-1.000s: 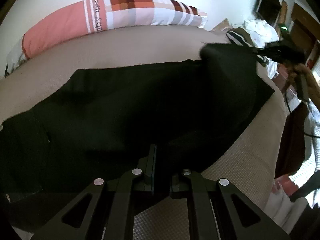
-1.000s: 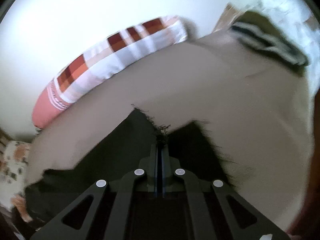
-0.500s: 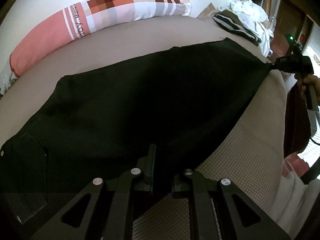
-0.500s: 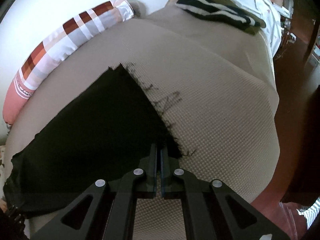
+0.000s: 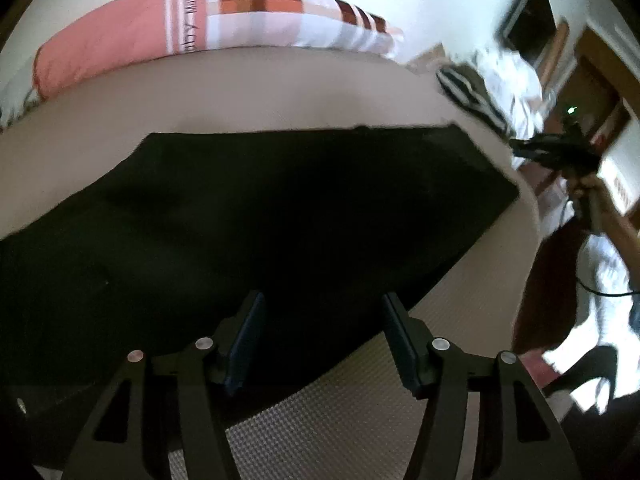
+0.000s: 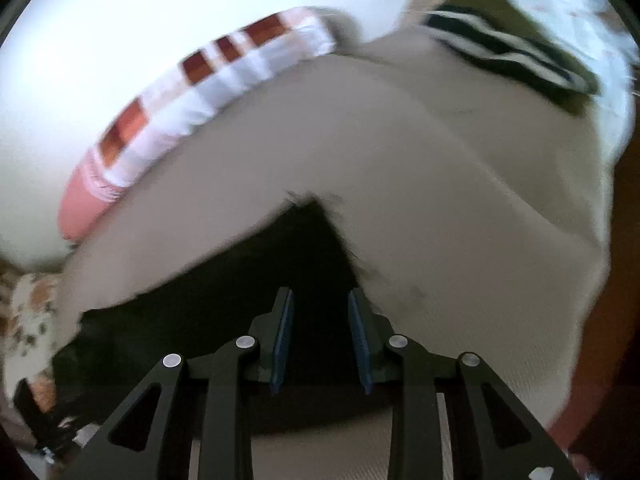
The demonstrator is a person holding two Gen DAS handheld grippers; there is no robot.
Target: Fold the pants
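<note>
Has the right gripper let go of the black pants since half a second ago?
Yes. The right gripper is now open, drawn back from the pants' frayed hem.

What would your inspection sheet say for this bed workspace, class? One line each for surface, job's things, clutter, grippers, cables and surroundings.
Surface: beige textured bed cover.
Job's things: black pants spread flat across the bed, frayed hem toward the right.
Clutter: striped garment and white cloth at the far corner; long patterned pillow along the wall.
Grippers: left hand-held gripper open over the pants' near edge; right hand-held gripper open over the hem end; neither holds cloth.
Cables: thin dark cable at the person's side.
Surroundings: white wall, wooden furniture.
</note>
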